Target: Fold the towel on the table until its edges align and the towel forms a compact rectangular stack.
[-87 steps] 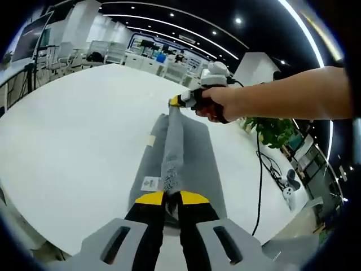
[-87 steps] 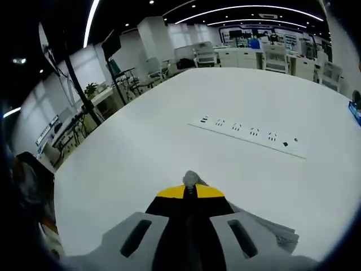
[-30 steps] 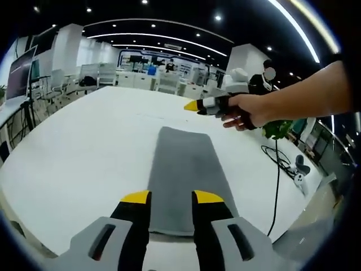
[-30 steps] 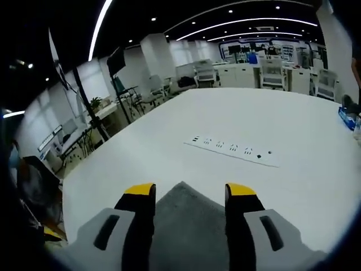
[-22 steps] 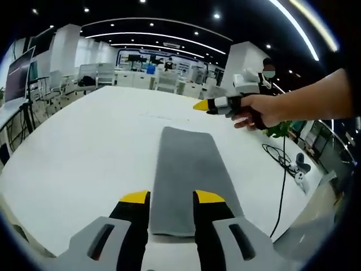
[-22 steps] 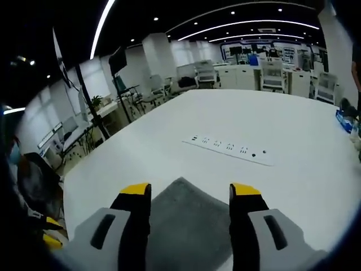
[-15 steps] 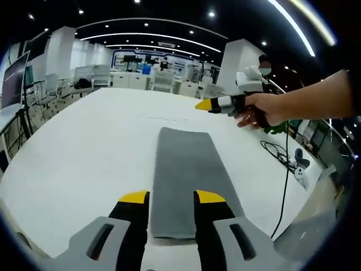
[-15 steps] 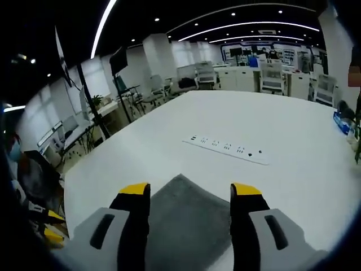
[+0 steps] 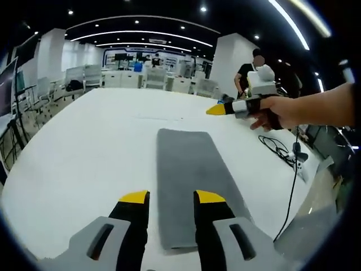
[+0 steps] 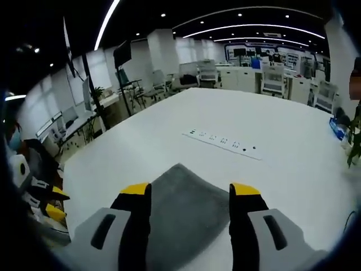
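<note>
Towel point(image 9: 192, 180), grey, is laid flat as a long narrow strip on the white worktop point(image 9: 84, 147). Left gripper point(image 9: 169, 199) and right gripper point(image 10: 189, 189) are held above opposite short ends, fingers spread and empty. Corners should be pinched squarely before the next fold, it is judged.

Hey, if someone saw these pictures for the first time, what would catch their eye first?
Probably the long grey towel, folded into a narrow strip and lying flat on the big white table, running away from the left gripper, whose yellow-tipped jaws stand open above its near end. Next, the right gripper in a person's hand, held above the table past the towel's far end. A white power strip lies farther along the table.
</note>
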The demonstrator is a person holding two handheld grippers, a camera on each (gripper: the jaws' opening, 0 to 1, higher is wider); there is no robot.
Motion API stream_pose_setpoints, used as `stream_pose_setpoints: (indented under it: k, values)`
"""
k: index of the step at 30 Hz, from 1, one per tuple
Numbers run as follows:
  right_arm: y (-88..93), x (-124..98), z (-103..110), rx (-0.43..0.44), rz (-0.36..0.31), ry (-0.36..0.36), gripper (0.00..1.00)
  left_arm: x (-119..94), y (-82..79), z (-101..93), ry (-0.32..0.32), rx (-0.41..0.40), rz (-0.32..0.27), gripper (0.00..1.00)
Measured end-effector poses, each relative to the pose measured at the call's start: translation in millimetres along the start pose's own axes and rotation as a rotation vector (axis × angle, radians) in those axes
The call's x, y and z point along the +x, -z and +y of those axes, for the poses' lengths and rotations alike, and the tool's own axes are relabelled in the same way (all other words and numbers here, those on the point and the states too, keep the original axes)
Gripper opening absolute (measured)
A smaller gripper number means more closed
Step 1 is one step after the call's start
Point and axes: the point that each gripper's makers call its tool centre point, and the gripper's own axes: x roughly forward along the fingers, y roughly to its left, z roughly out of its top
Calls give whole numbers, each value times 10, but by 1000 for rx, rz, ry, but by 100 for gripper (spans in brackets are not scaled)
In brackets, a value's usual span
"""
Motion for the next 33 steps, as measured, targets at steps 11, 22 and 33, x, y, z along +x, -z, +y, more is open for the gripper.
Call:
stream_pose_setpoints:
  k: [11,22,33]
  values:
    - [151,-232,0,24,-12,33,51,161,-27,158,27,85,40,31]
    - [350,-416,192,1,-23,30,50,341,-131,273,68,176,58,36]
    - [523,-488,294,27,-18,36,58,549,-135,426,37,269,58,90]
